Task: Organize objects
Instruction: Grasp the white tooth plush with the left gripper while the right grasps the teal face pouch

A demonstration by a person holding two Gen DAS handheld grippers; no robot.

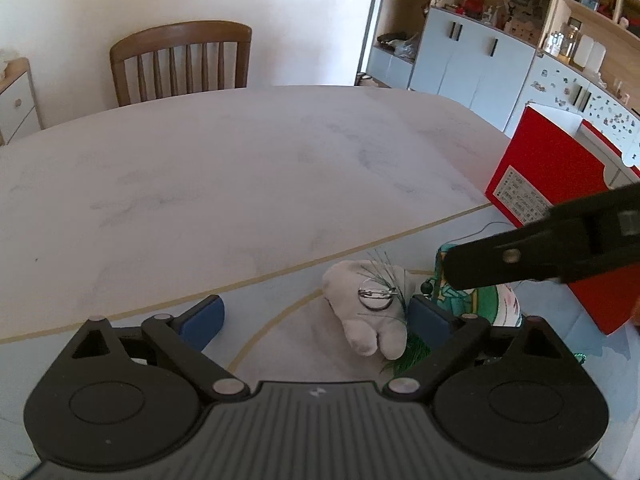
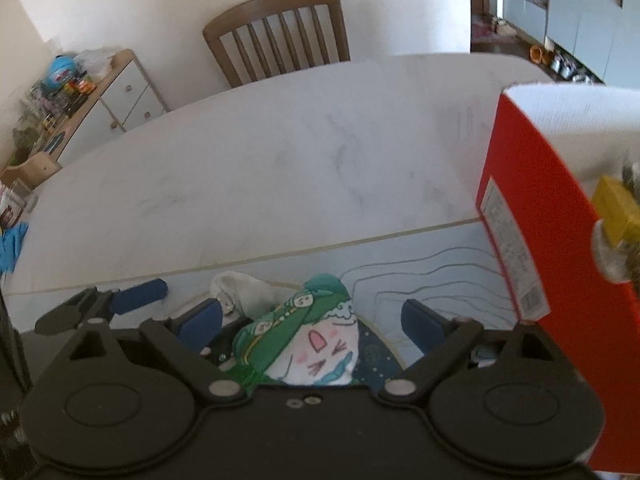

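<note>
Between the spread blue pads of the right gripper (image 2: 314, 322), a white-faced plush with a green printed hood (image 2: 308, 344) is lying on the light blue mat (image 2: 440, 264), close under the camera and not being pinched by either pad. Just beside it to the left, a grey-white plush (image 1: 370, 308) is resting back-up on the same mat, showing a round metal pin clasp (image 1: 376, 294) and touching a tuft of green fringe (image 1: 406, 350). Over this grey plush, the left gripper (image 1: 318, 314) is hovering with its jaws standing wide apart, holding nothing; its right pad is sitting just beside the plush. To the right, a red cardboard box (image 2: 560, 220) is standing open on the mat, with a yellow item (image 2: 616, 212) showing inside. Beyond, the white marbled table (image 1: 240, 168) is stretching toward a wooden chair (image 1: 182, 60) at its far edge.
</note>
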